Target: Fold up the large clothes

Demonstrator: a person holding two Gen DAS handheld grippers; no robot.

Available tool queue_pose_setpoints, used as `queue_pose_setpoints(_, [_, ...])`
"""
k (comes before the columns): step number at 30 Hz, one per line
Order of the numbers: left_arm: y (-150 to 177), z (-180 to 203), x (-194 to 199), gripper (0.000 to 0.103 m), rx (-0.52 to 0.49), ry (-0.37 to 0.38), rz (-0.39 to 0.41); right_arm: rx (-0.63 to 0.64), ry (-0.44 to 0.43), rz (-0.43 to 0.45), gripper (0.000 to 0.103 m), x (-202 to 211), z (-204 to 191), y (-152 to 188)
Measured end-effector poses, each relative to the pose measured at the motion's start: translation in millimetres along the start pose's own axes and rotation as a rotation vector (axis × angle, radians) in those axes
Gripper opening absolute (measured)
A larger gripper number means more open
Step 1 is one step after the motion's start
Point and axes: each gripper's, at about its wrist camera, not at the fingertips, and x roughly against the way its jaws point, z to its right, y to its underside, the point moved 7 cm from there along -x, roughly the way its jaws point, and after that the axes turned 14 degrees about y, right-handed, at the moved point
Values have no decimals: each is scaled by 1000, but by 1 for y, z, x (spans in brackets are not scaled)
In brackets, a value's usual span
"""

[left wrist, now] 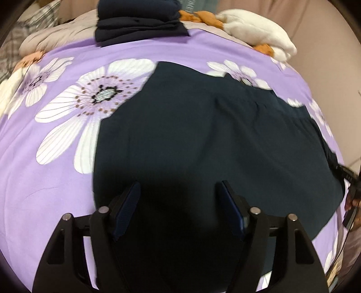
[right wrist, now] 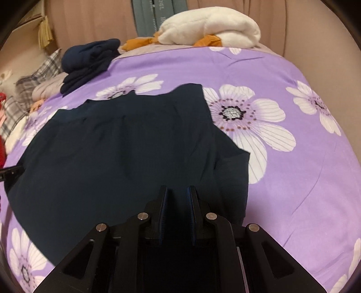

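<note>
Right wrist view alone shows books [right wrist: 155, 17]; left hand-held gripper [left wrist: 178, 191] spread, right hand-held gripper [right wrist: 177, 193] nearly closed over dark garment [right wrist: 126, 146].

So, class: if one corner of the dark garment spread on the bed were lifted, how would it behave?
The dark garment probably droops and folds, since it lies flat with soft creases. It looks thin, so likely light. It may drag across the purple floral bedcover rather than slide cleanly.
</note>
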Motion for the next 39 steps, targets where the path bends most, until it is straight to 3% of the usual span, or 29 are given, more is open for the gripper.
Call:
queue_pose_setpoints(6, [-24, -18, 12, 68, 46, -75, 35, -116, 86, -31, 13, -12, 27, -18])
queue_pose_setpoints(9, [-37, -2, 18, 70, 2, -62, 66, -91, 166, 42, 13, 5, 20, -36])
queue_pose_setpoints(11, [-43, 12, 11, 71, -32, -54, 67, -41, 111, 88, 21, 17, -3, -45])
queue_pose_setpoints(12, [-45, 18, 6, 72, -41, -47, 61, -20, 61, 90, 33, 19, -18, -48])
queue_pose_setpoints(13, [-47, 25, -3, 72, -48, -35, 48, 4, 17, 84, 39, 20, -35, -51])
queue_pose_setpoints(18, [-51, 44, -39, 74, -81, -61, 1, 106, -105, 30, 39, 6, -105, -56])
queue_pose_setpoints(21, [-51, 50, -55, 85, -99, -81, -26, 181, -119, -18, 41, -9, -141, -54])
queue_pose_setpoints(24, [-50, 50, -65, 86, -124, -114, -53, 268, -59, -66, 52, -25, -162, -50])
queue_pose_setpoints(27, [-46, 46, -66, 87, -136, -131, -68, 291, -8, -87, 54, -38, -159, -51])
queue_pose_setpoints(34, [-29, 45, -51, 87, -171, -162, -63, 190, 50, -113, 55, -37, -124, -54])
queue_pose_setpoints(39, [-14, 59, -28, 87, -175, -137, -19, 153, 132, -44, 55, -11, -95, -51])
